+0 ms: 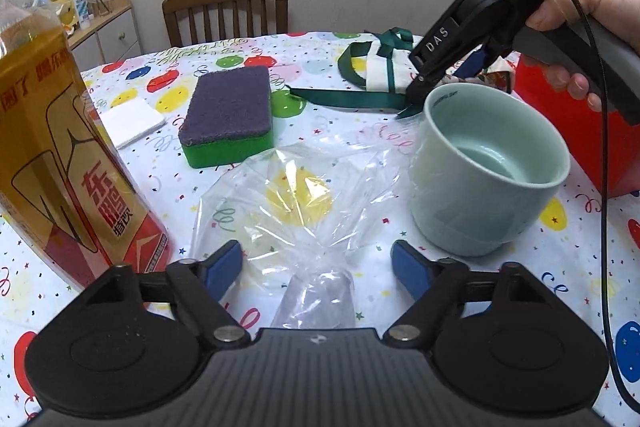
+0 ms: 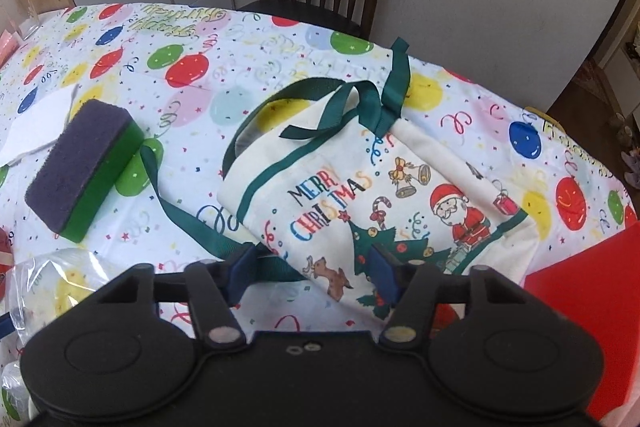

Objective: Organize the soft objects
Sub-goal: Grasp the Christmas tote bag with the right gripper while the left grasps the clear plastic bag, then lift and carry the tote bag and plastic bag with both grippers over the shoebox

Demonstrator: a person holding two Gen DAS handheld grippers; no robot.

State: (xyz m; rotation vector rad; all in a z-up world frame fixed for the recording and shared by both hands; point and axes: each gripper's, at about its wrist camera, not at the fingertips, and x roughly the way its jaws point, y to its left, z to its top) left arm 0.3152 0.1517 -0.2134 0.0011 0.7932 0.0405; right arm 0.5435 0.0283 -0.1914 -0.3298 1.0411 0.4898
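Tablecloth [image 2: 248, 75] under "MERRY CHRISTMAS" bag [image 2: 360, 187]

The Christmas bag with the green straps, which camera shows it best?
The right wrist view. There the Christmas bag fills the middle, print and green straps plain, with the right gripper right over its near edge. The left wrist view shows only a small part of the bag far back, partly hidden behind the right gripper.

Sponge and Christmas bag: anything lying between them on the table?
Yes, in the right wrist view: one green strap of the Christmas bag trails from beside the sponge toward the right gripper. Otherwise only balloon tablecloth shows there.
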